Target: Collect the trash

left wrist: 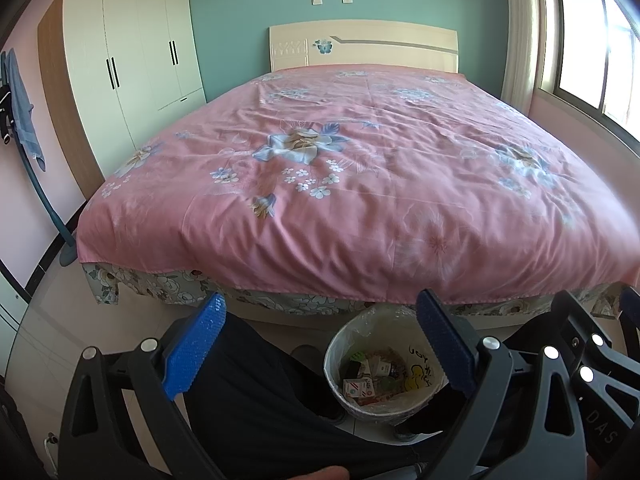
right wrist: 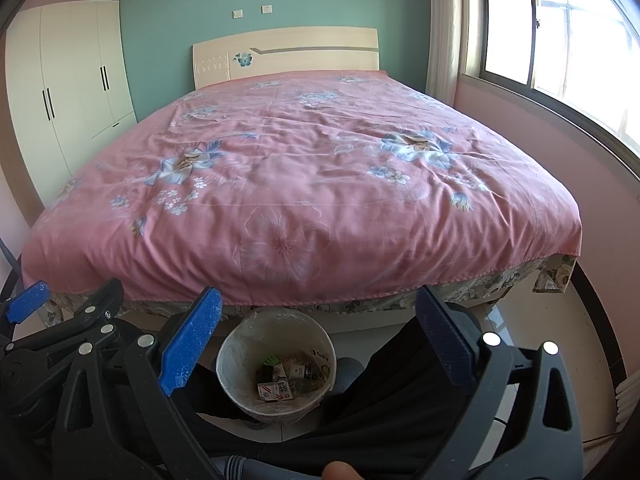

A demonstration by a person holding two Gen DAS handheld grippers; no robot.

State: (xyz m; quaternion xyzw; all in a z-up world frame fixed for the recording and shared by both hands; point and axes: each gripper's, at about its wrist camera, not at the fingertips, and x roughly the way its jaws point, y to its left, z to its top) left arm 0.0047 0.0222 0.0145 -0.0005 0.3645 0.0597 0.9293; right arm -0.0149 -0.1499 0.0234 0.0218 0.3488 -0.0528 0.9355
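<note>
Left wrist view: a bed (left wrist: 360,168) under a wrinkled pink floral cover fills the room, wardrobe (left wrist: 128,60) at its left, window (left wrist: 592,40) at its right. At the bed's foot, on pale floor tiles, a lined trash bin (left wrist: 384,364) holds wrappers. Left hand-held gripper (left wrist: 320,348) and right hand-held gripper (right wrist: 316,344) both gape empty above it.

A pale tiled floor (right wrist: 552,320) carried a lined waste bin (right wrist: 240,344) that stood just at the foot of the bed (right wrist: 304,200). Small packets and wrappers (right wrist: 280,384) lay in the bin's bottom. A pink floral bedspread (left wrist: 360,184) covered the bed, its surface bare.
</note>
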